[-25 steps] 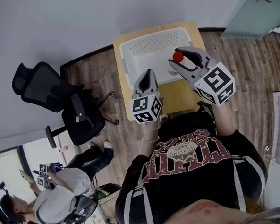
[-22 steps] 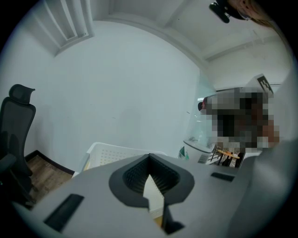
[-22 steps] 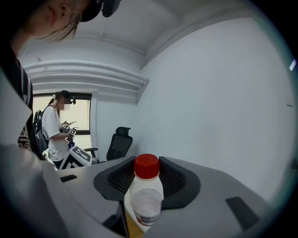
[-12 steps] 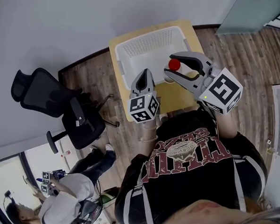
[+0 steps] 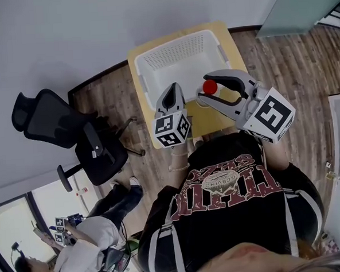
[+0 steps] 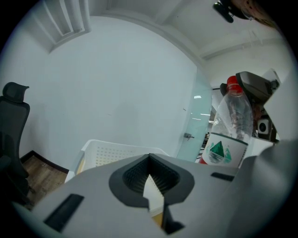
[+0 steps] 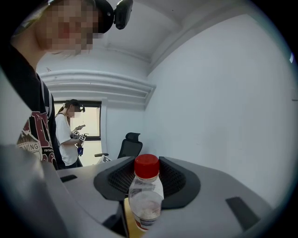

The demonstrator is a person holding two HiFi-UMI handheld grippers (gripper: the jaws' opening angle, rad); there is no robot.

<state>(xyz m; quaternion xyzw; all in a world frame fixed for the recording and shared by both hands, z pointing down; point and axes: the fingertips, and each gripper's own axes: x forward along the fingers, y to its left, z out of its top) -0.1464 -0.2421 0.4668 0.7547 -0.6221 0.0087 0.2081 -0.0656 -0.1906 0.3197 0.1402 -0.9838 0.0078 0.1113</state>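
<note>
My right gripper (image 5: 212, 92) is shut on a clear plastic bottle (image 7: 145, 195) with a red cap (image 5: 209, 87). The bottle is held in the air over the near edge of a small wooden table (image 5: 215, 118). It also shows in the left gripper view, where the bottle (image 6: 229, 128) carries a white label with a green mountain mark. My left gripper (image 5: 171, 94) is shut with nothing between its jaws, raised beside the right one. Behind both grippers a white perforated basket (image 5: 154, 61) stands on the table.
A black office chair (image 5: 72, 133) stands on the wooden floor left of the table. A second person (image 5: 80, 259) sits at the lower left, and the same person (image 7: 71, 139) shows in the right gripper view. A white wall runs behind the table. A glass door (image 5: 300, 4) is at the upper right.
The right gripper has swung the bottle leftward, nearer the left gripper, so the bottle now shows in the left gripper view. The left gripper stays shut and has barely moved.
</note>
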